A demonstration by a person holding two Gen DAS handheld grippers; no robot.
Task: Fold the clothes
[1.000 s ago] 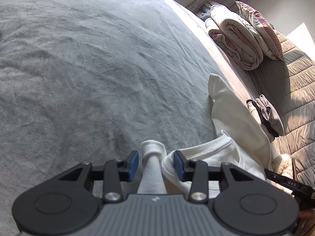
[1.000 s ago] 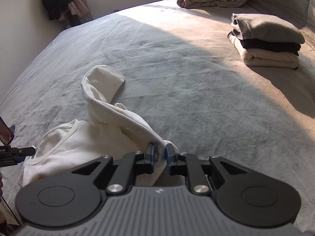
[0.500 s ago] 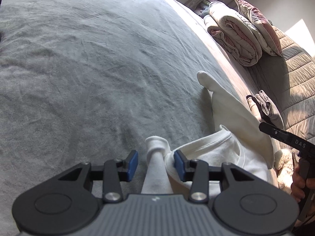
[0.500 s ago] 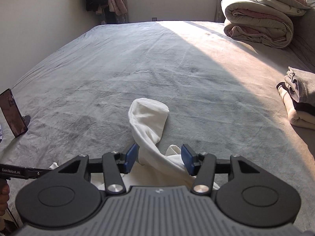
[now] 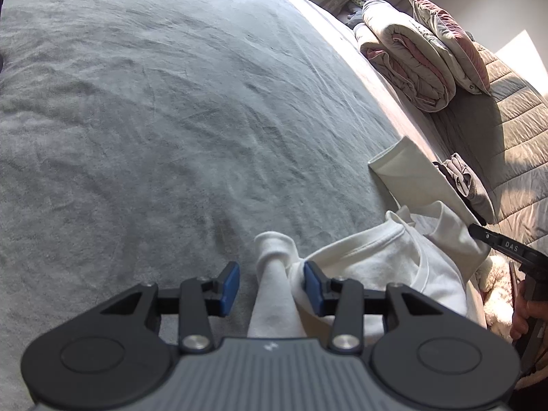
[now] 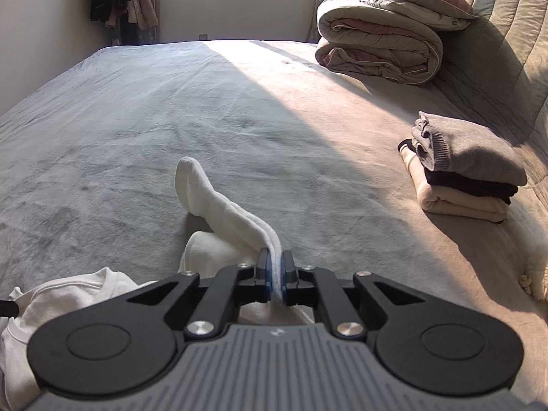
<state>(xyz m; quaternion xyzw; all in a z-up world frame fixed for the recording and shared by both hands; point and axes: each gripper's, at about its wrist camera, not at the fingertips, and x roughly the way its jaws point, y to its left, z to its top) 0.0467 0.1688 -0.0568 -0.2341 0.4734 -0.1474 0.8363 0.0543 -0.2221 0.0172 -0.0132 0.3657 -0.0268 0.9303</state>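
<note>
Rumpled white sweatshirt sprawls on the near bed; right claw clamped on its sleeve, left claw apart around a cuff.

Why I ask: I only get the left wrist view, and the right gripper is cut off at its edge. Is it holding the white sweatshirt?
Observer: Yes. The right gripper has just closed its jaws on the white sleeve and pinches a doubled edge of it.
Operator: And the folded pile half hidden behind that sleeve?
Observer: The folded pile holds three garments: grey on top, black in the middle, cream at the bottom.
</note>
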